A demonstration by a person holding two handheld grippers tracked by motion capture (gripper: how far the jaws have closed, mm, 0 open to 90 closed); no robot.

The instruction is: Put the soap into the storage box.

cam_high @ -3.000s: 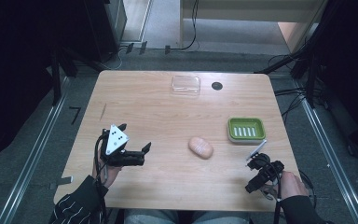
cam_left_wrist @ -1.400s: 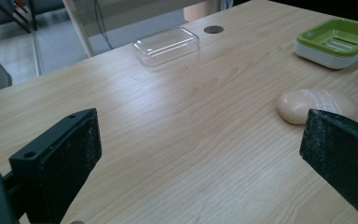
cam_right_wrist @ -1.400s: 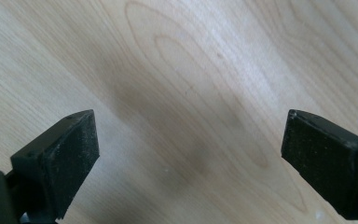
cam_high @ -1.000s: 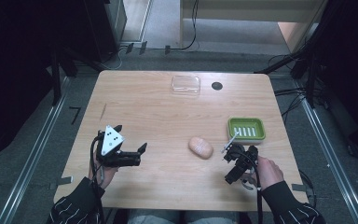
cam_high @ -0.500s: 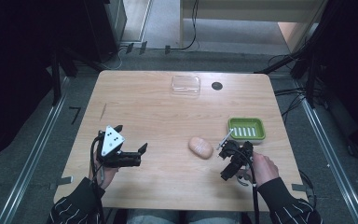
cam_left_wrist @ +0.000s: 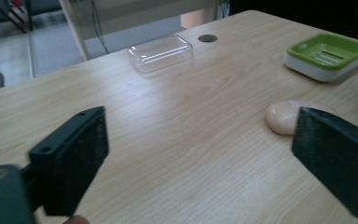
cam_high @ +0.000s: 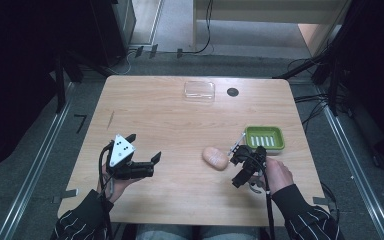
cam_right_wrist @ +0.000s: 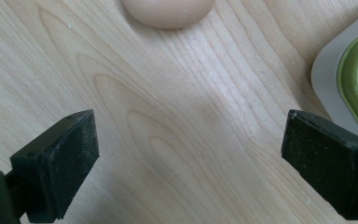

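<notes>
Wooden surface (cam_high: 145, 115), items well apart.

- Pale oval soap bar (cam_high: 215, 157): lying loose right of centre, near the person's edge, touching nothing — likely the thing to be picked up.
- Green soap dish (cam_high: 264, 137): just right of and a little beyond the soap bar, slotted tray facing up, bare; probably the intended resting place.
- Clear plastic lid (cam_high: 199, 91): far edge, centre, set aside out of the working area.
- Right gripper (cam_high: 240, 167): just beside the soap bar on its right, fingers (cam_right_wrist: 56, 158) spread wide, grasping nothing — apparently lined up for an approach.
- Left gripper (cam_high: 150, 162): parked at near left, well apart from the soap bar, fingers (cam_left_wrist: 72, 158) released, idle.
</notes>
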